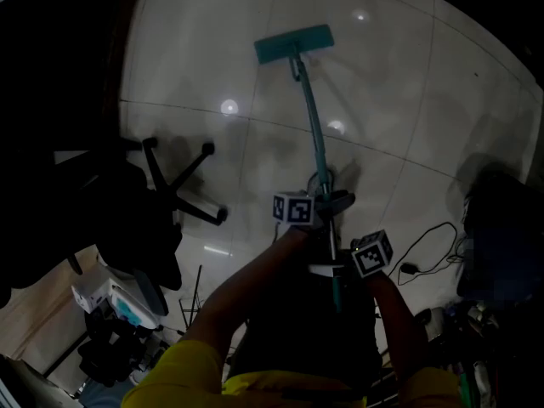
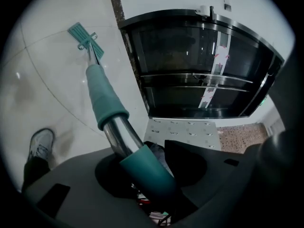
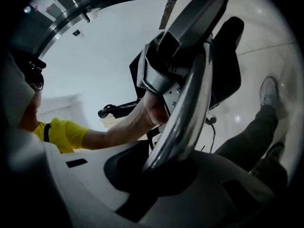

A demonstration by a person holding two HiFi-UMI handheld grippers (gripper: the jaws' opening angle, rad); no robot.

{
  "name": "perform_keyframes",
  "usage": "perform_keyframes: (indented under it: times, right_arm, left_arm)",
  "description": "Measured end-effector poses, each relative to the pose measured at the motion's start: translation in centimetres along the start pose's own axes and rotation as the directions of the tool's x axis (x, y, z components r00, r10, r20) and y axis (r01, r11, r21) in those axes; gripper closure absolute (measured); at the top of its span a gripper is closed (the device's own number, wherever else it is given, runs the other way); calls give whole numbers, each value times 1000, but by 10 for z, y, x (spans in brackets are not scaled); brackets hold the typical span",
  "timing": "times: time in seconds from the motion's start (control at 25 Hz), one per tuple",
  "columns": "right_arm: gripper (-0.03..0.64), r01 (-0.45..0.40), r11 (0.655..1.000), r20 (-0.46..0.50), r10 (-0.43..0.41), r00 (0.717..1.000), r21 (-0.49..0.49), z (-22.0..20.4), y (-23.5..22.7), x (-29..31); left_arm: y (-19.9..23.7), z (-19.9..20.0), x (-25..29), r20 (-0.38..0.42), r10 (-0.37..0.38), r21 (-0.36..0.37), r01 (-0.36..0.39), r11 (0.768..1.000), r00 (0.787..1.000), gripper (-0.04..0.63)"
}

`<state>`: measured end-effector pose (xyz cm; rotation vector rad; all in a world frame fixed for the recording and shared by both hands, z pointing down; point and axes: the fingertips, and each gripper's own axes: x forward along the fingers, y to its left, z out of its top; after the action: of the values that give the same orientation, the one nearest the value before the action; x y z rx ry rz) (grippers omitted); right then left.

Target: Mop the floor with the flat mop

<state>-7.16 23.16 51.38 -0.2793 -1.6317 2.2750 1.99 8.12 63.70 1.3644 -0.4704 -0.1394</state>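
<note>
Both grippers [image 2: 147, 175] [image 3: 166, 172] clamp mop [image 1: 314, 126] — chair [image 1: 183, 185] seemingly near.

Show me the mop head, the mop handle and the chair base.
mop head [image 1: 294, 43], head view, middle of the teal pad.
mop handle [image 2: 102, 96], left gripper view, upper teal sleeve on the pole.
chair base [image 1: 192, 167], head view, upper right leg.

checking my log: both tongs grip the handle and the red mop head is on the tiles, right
The mop head is teal, not red; the head view shows it. It is on the tiles, and left tongs and right tongs grip the handle.
</note>
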Motion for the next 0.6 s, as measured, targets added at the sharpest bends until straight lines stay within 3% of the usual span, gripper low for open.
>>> perform_keyframes:
  times: [0.24, 0.6]
  right_arm:
    - [565, 24, 1000, 25, -24, 999, 15, -61, 15, -8]
    - [568, 11, 1000, 51, -12, 999, 27, -77, 12, 4]
  left_arm:
    - [-23, -66, -8, 27, -14, -55, 15, 998, 1000, 413]
    - [-16, -91, -14, -36, 18, -56, -20, 998, 999, 412]
